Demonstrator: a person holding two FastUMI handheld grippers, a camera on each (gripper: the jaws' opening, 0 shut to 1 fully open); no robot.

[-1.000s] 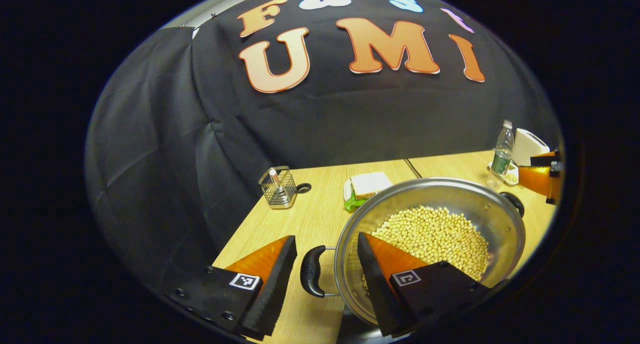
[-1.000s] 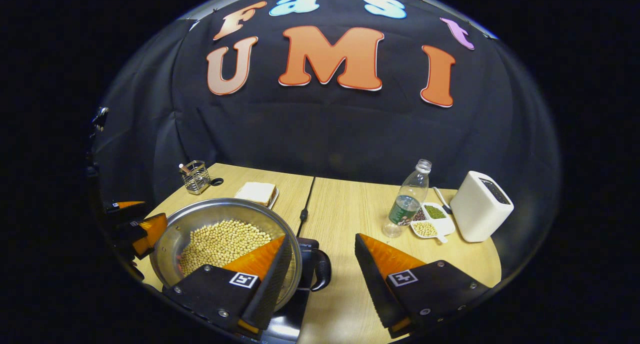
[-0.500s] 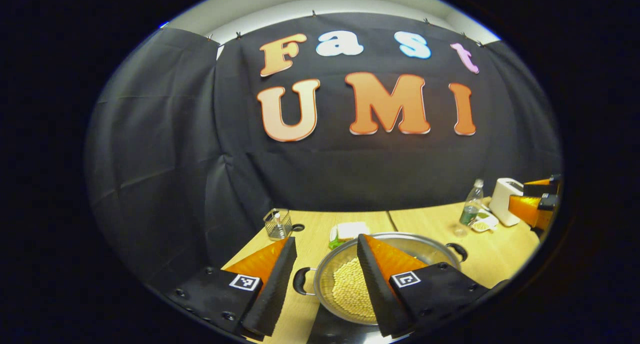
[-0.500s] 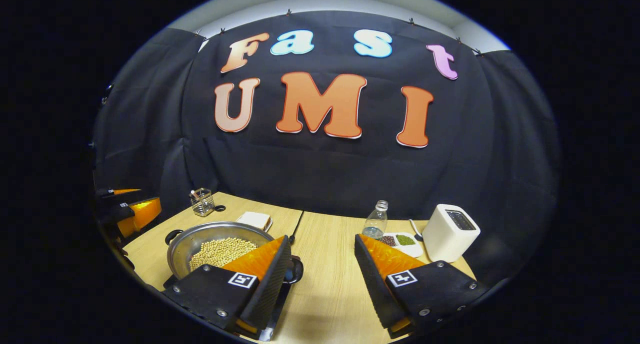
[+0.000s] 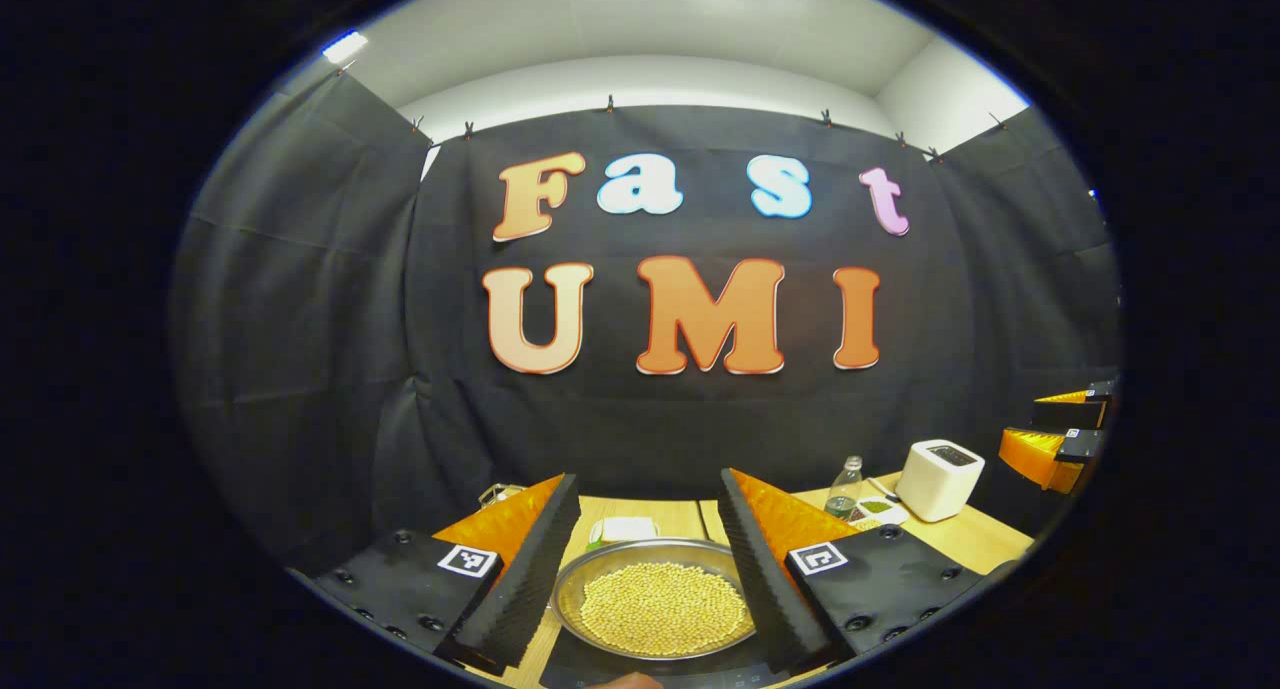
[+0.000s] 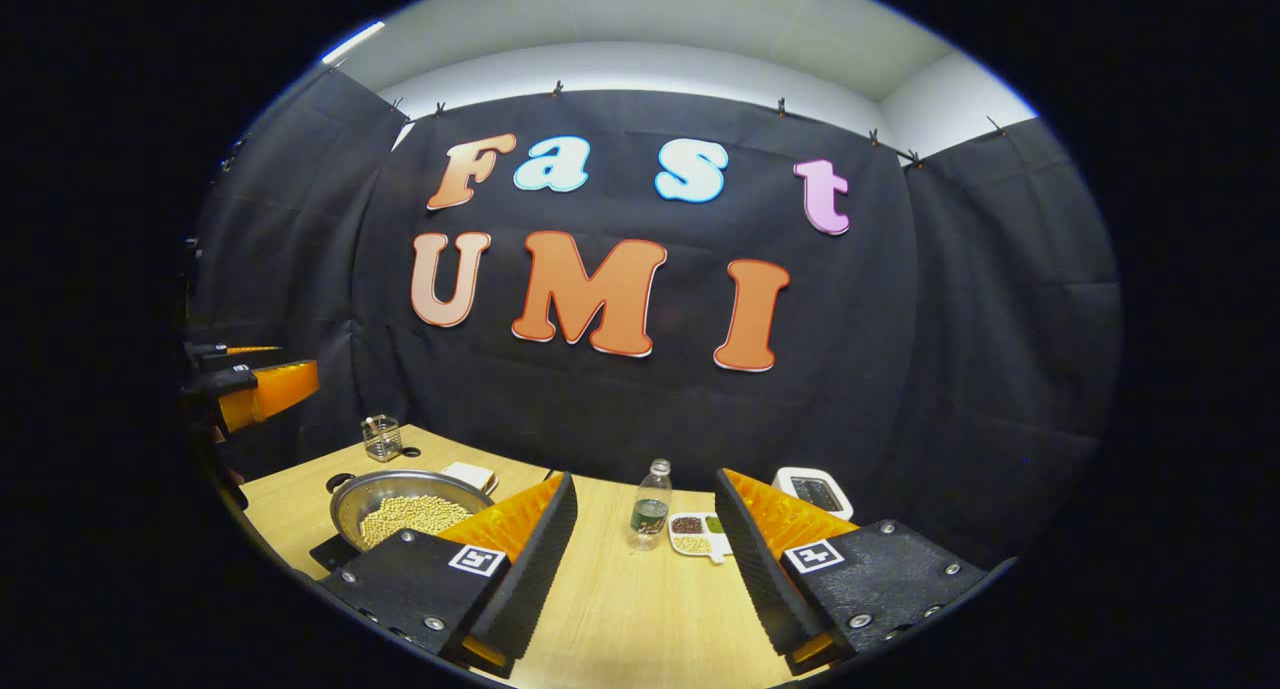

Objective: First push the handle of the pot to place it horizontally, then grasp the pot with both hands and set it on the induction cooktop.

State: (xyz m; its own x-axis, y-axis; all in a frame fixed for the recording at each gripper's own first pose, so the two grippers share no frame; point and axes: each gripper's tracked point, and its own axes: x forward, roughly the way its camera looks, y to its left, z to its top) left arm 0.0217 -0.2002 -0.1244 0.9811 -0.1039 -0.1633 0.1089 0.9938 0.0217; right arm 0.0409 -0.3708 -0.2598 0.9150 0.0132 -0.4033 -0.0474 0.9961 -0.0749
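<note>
In the left gripper view, our left gripper stands wide apart and holds nothing. The pot of beans lies between its fingers but beyond them, untouched, resting on the dark cooktop. The right gripper hangs well to the right of the pot.

In the right gripper view, our right gripper is also wide and empty. The pot sits to its left on the cooktop, one small side handle showing at the pot's left rim. A bottle stands well right of the pot.

We judge the steel pot stiff, smooth and slippery, and fairly heavy with beans; tilting would spill them. We would take it by both side handles, level.
</note>
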